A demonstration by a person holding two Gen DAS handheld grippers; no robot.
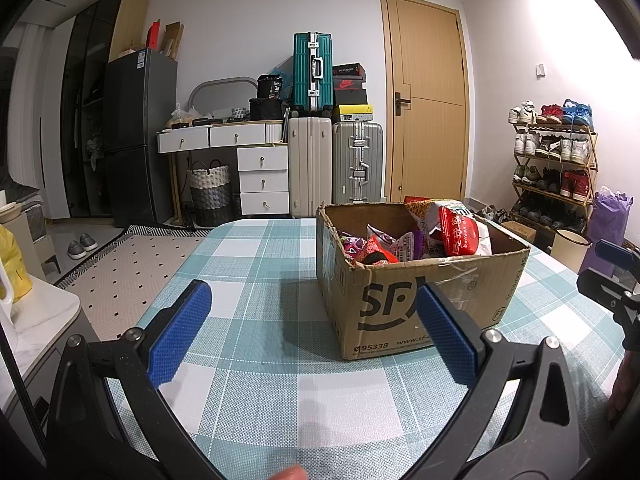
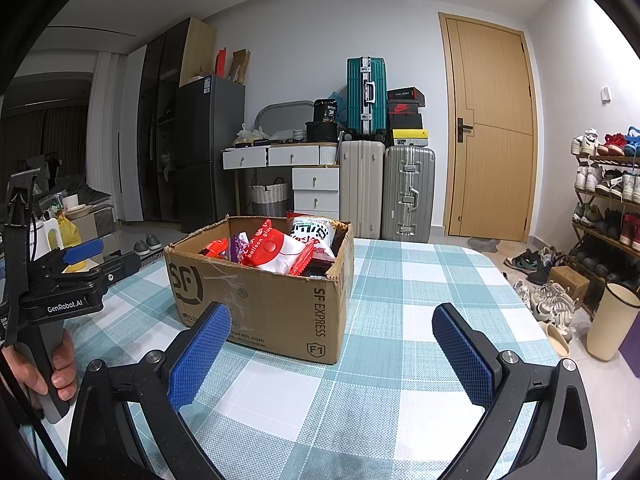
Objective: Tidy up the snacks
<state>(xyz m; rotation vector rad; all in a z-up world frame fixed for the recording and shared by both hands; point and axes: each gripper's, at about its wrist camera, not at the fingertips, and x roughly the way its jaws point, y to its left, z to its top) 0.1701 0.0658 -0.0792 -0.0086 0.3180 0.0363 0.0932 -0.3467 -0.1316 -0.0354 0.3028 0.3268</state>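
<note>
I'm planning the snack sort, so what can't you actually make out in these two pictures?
- Lower snack packets: both views, hidden by the cardboard box walls and by the red-and-white packet on top.
- Packet labels: mostly too small to read.
- Left gripper: right wrist view, fingertips seen side-on, cut by the edge.
- Right gripper: left wrist view, mostly cut off.

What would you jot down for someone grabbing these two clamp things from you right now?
Left gripper: open, empty, held above the table facing the cardboard box.
Right gripper: open, empty, facing the same box from its other side.
Snack packets, such as the red and white bag, lie jumbled in the box.
Done: nothing visibly sorted.
Left: take the snacks out and arrange them.
</note>
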